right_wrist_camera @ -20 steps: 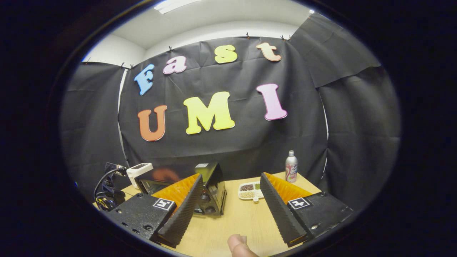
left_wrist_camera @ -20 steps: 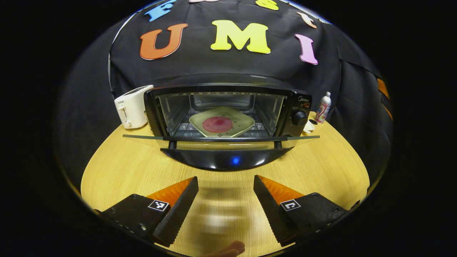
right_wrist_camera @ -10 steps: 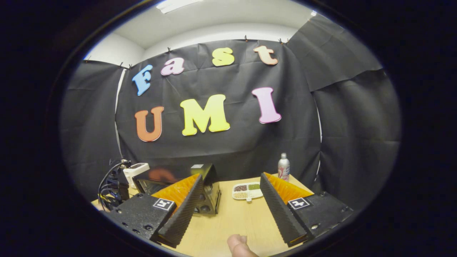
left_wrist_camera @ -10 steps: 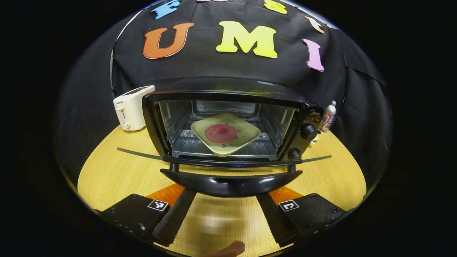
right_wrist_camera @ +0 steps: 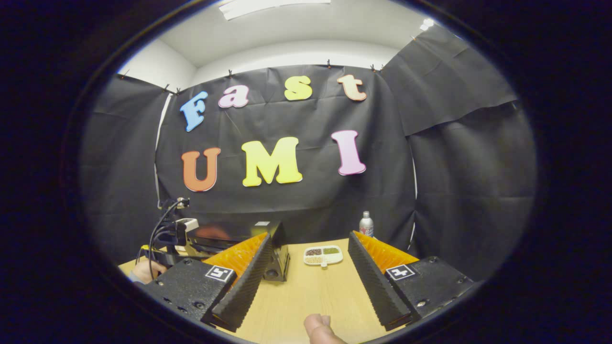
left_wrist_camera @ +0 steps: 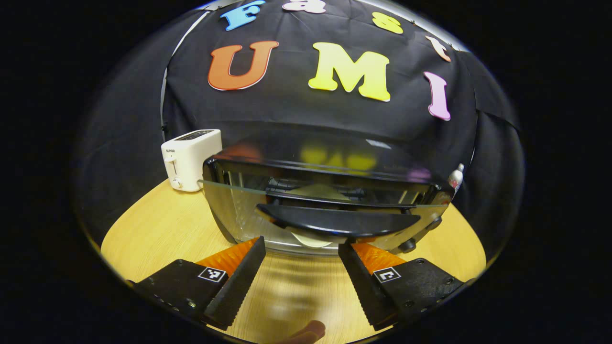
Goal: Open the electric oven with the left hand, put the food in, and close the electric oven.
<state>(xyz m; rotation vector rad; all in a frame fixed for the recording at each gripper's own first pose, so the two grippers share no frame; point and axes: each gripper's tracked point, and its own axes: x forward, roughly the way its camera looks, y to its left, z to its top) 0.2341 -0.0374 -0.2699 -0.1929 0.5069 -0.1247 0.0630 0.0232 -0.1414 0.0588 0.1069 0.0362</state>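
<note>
Oven door [left_wrist_camera: 248,210] tilts half-raised just above my wide-spread left gripper [left_wrist_camera: 302,251]; a second ago it lay flat open.

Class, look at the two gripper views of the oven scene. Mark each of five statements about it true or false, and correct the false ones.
1. The oven door is raised partway toward closing. True.
2. The left tool is clamped on the door handle. False: its fingers are spread apart, just below the handle.
3. A white toaster stands on the table beside the oven. True.
4. The right tool holds the plate of food. False: it is open and holds nothing; a pale plate shows dimly behind the door glass.
5. A divided dish of grains sits on the table near a bottle. True.
</note>
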